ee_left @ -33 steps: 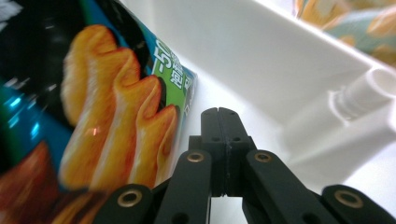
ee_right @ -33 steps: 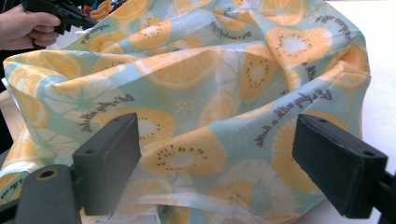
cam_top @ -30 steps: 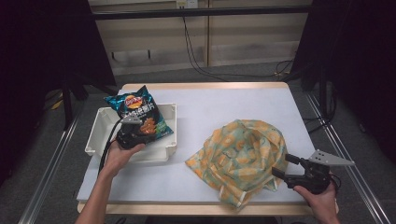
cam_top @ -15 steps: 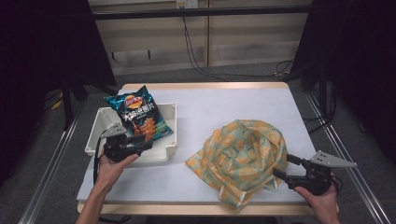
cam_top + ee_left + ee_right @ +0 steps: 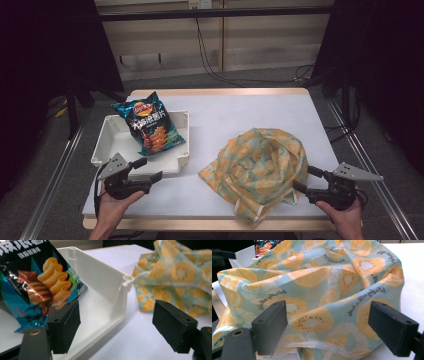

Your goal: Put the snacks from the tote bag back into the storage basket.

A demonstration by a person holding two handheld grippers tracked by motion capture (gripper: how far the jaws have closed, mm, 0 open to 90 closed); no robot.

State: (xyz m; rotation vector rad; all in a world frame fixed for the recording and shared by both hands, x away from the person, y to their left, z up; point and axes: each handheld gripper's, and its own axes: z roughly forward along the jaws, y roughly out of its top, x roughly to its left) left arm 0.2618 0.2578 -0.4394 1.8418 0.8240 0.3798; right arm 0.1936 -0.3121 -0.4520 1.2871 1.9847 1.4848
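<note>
A blue chip bag [image 5: 149,128] lies tilted in a white tray [image 5: 112,145] at the table's left. My left gripper [image 5: 150,168] is in front of the tray's near wall; its jaws have just been opening and nothing is between them. In the left gripper view the left gripper [image 5: 120,327] stands wide apart, with the chip bag [image 5: 37,282] and the tray wall [image 5: 105,282] beyond it. A citrus-print cloth bag [image 5: 260,167] lies crumpled at the right. My right gripper [image 5: 305,178] is open at its near right edge. The right gripper [image 5: 329,327] faces the cloth bag [image 5: 324,277] without pinching it.
The white table [image 5: 240,115] has bare room between tray and cloth bag and behind them. Cables run across the floor behind it. Metal rails flank both sides. A hand holds each gripper at the table's front edge.
The left gripper let go of the chip bag's lower edge, opened, and drew back toward the table's front. The chip bag stays in the tray. The right gripper has kept still.
</note>
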